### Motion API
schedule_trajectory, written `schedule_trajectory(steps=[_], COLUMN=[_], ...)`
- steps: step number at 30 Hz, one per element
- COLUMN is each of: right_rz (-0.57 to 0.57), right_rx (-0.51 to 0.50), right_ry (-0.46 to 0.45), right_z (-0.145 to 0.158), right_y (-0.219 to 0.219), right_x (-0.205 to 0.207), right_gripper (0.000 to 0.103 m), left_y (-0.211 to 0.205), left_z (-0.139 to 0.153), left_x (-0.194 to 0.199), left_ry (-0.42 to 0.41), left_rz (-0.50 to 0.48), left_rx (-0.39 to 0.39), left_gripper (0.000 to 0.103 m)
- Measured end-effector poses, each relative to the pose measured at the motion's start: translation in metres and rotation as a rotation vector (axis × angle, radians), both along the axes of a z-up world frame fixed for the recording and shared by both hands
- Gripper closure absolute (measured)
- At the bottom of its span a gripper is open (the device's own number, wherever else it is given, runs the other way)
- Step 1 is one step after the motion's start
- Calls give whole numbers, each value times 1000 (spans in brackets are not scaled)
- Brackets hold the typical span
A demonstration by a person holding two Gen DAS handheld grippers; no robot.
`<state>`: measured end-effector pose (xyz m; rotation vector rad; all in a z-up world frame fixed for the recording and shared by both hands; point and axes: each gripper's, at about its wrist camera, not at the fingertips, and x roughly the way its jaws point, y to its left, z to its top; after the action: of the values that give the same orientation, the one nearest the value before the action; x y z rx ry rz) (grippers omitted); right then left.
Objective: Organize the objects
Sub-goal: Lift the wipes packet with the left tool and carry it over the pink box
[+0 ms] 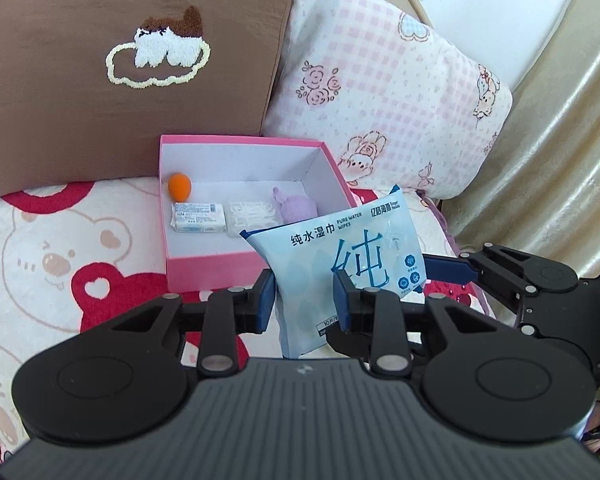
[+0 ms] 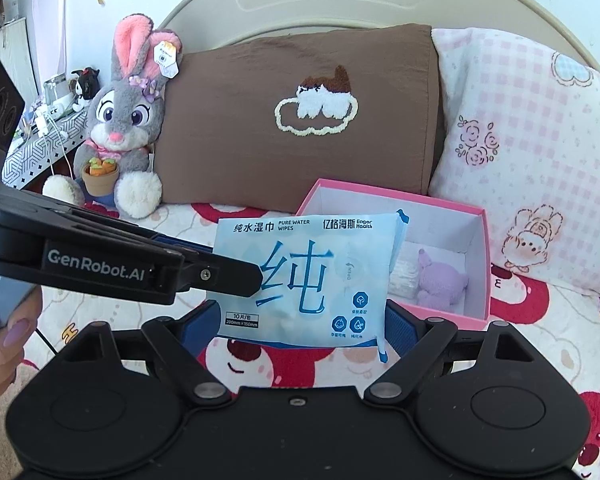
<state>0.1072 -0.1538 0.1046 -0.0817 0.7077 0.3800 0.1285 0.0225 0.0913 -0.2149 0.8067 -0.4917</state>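
A light-blue pack of wet wipes (image 2: 306, 276) is held up in the air just in front of the pink box (image 1: 220, 270), above the bed's bear-print blanket (image 1: 60, 264). In the left wrist view the pack's upper edge overlaps the box's near right corner.

The left gripper (image 1: 305, 300) has its jaws partly apart, one on each side of the pack's lower part. Its right blue pad (image 1: 342, 292) lies against the front of the pack. The left pad looks to stand just off the pack's edge, so I cannot tell whether this gripper truly clamps it. In the right wrist view the same gripper reaches in from the left, and its black tip overlaps the pack's left edge.

The right gripper (image 2: 298, 326) has its jaws wide apart, with the bottom of the pack sitting between them. Whether the pads press the pack I cannot tell.

Inside the pink box, an orange egg-shaped sponge (image 1: 179, 187) sits by the far left wall. A white wrapped packet (image 1: 198, 218) lies near the left wall, closer to the front. A clear bag of white items (image 1: 249, 216) lies in the middle. A small purple plush (image 2: 440, 282) lies toward the right wall.

Behind the box a brown pillow (image 2: 292, 120) leans on the headboard. A pink checked pillow (image 2: 540, 140) is to the right of the box. A grey rabbit plush (image 2: 122, 128) sits well to the left of the box.
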Motion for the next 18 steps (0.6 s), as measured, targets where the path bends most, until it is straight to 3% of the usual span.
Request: schedule_trajectory(steps=[11, 18], right_rz=[-20, 14], right_rx=[15, 44], right_ry=[1, 34], right_z=[-3, -21], right_y=[-9, -11], right_x=[62, 106], right_gripper=[13, 13], left_y=[-8, -7], left_z=[-10, -30], left_x=[67, 101], left_ry=[21, 13], left_rz=[54, 103], left_rx=[-41, -37], left_gripper=[71, 71])
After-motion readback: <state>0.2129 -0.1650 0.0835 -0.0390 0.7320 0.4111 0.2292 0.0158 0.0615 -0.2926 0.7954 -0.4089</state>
